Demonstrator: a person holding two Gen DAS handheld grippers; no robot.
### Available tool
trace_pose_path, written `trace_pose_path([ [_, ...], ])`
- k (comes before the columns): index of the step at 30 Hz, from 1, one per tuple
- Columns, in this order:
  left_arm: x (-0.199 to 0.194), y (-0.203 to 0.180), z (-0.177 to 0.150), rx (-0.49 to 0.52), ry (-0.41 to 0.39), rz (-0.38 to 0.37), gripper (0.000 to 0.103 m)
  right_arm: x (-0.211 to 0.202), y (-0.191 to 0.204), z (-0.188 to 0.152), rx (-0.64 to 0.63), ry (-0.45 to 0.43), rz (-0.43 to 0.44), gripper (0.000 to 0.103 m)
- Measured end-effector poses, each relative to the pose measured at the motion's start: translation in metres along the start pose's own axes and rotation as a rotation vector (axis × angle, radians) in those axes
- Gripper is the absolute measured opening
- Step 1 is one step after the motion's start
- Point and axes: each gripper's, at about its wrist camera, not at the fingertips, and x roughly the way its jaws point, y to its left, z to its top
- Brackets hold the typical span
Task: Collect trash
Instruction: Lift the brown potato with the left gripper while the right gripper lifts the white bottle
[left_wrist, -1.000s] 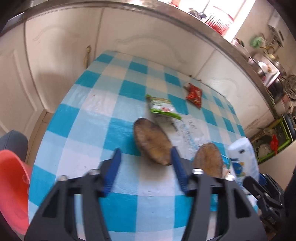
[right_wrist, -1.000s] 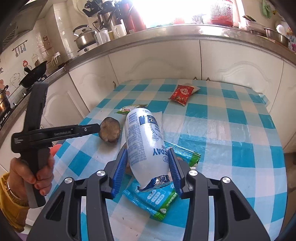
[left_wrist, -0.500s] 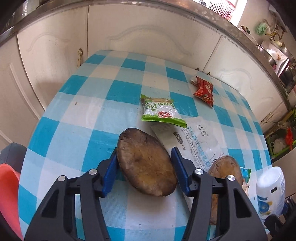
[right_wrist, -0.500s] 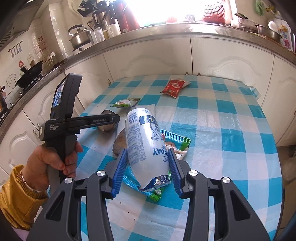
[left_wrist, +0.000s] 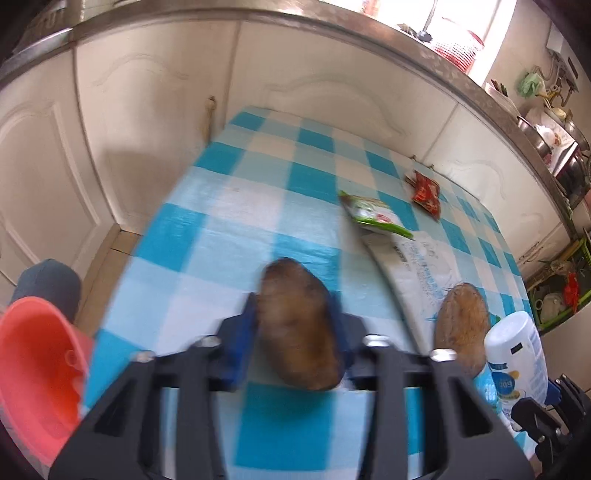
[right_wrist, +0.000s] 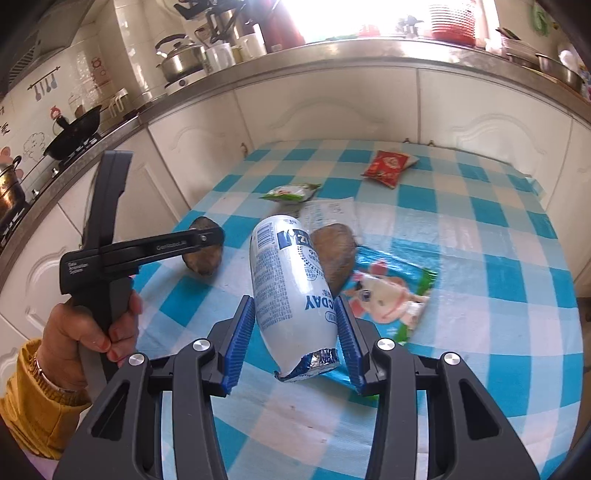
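Left gripper (left_wrist: 295, 325) pinches brown husk (left_wrist: 297, 328) across its middle, raised over the cloth. Right gripper (right_wrist: 297, 325) clamps white pouch (right_wrist: 291, 291) at mid-body. Husk likely light, stiff, rough; pouch light, crushable, slick, so grip gently.

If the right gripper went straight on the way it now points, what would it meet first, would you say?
The right gripper is shut on the white bottle, so that leads. Straight ahead lies the brown shell piece just beyond the bottle's far end; probably that comes first, though depth is hard to judge, and the gripper may pass above it.
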Motion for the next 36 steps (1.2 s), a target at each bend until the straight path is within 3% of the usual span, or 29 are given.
trace_pose_path([
  [2, -0.013, 0.016, -0.001, -0.026, -0.014, 0.018, 0.023, 0.006, 0.012, 0.001, -0.016, 0.012, 0.02, 0.046],
  [6, -0.033, 0.048, -0.005, -0.055, -0.045, 0.05, 0.022, 0.02, 0.04, 0.003, -0.065, 0.036, 0.06, 0.046],
  [9, -0.028, 0.067, -0.008, -0.087, -0.009, 0.026, 0.022, 0.029, 0.053, 0.003, -0.078, 0.051, 0.081, 0.046],
  [12, -0.032, 0.075, -0.014, -0.126, -0.013, -0.051, 0.023, 0.032, 0.059, 0.004, -0.089, 0.052, 0.076, 0.046],
  [13, -0.033, 0.074, -0.014, -0.134, -0.014, -0.084, 0.035, 0.031, 0.058, 0.004, -0.086, 0.049, 0.07, 0.046],
  [14, -0.034, 0.07, -0.014, -0.135, -0.019, -0.108, 0.055, 0.031, 0.057, 0.005, -0.082, 0.047, 0.063, 0.046],
  [15, -0.035, 0.063, -0.016, -0.123, -0.026, -0.116, 0.063, 0.029, 0.054, 0.005, -0.075, 0.043, 0.057, 0.046],
  [19, -0.024, 0.022, -0.018, 0.007, -0.026, -0.091, 0.075, 0.025, 0.038, 0.006, -0.033, 0.035, 0.037, 0.046],
  [23, 0.0, -0.001, -0.017, 0.07, 0.007, -0.028, 0.075, 0.023, 0.026, 0.004, -0.014, 0.034, 0.017, 0.046],
  [27, 0.016, -0.015, -0.012, 0.133, 0.002, 0.088, 0.073, 0.023, 0.018, 0.001, 0.0, 0.039, 0.01, 0.046],
  [29, 0.017, -0.017, -0.01, 0.14, 0.0, 0.089, 0.061, 0.025, 0.014, 0.001, 0.011, 0.041, 0.014, 0.046],
  [36, 0.012, -0.009, -0.011, 0.111, -0.022, 0.064, 0.055, 0.031, 0.014, 0.001, 0.012, 0.047, 0.031, 0.046],
])
